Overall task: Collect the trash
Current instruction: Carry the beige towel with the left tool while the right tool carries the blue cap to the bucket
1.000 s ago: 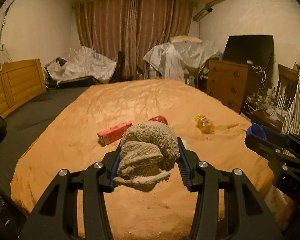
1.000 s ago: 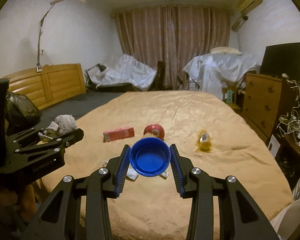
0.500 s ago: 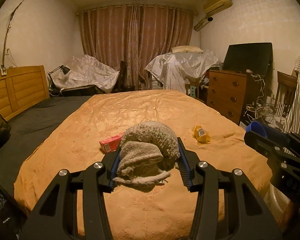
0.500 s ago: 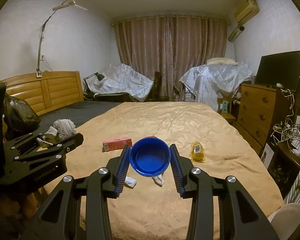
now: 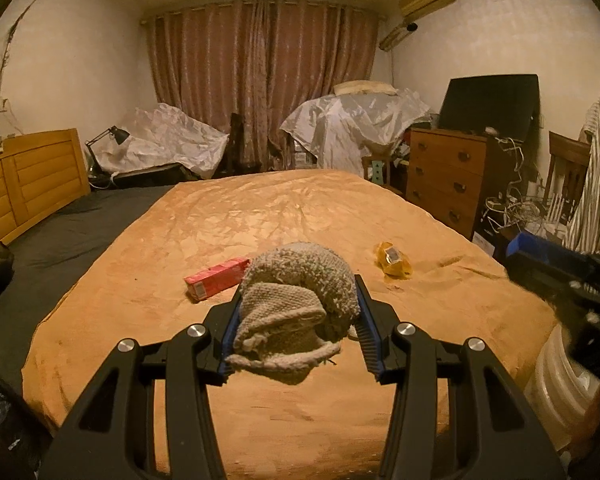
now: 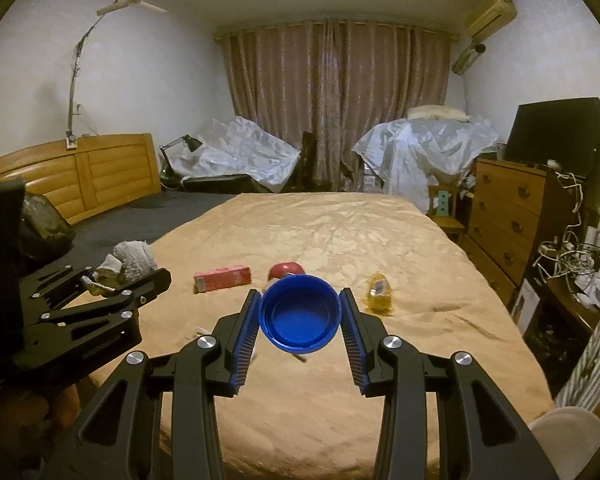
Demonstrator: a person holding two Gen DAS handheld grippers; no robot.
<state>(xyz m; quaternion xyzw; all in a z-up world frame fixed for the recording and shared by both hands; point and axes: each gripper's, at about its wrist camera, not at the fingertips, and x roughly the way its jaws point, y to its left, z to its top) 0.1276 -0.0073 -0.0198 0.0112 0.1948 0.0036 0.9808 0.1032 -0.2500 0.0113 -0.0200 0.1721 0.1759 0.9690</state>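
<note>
My left gripper (image 5: pixel 296 334) is shut on a beige knitted sock (image 5: pixel 296 308) and holds it above the near end of the bed; it also shows in the right wrist view (image 6: pixel 130 258). My right gripper (image 6: pixel 299 326) is shut on a blue plastic cap (image 6: pixel 298 314), also held above the bed. On the orange blanket (image 5: pixel 260 224) lie a pink carton (image 5: pixel 216 278), a red round object (image 6: pixel 286 270) and a yellow wrapper (image 5: pixel 394 260). The red object is hidden behind the sock in the left wrist view.
A white ribbed bin (image 5: pixel 564 376) stands at the bed's near right corner. A wooden dresser (image 5: pixel 446 176) with tangled cables (image 5: pixel 516 208) is on the right. A black bag (image 6: pixel 40 232) lies on the dark sheet at left, by the wooden headboard (image 6: pixel 80 168).
Both grippers have drawn back and risen from the bed with the sock and the cap still held. The items on the blanket look farther away.
</note>
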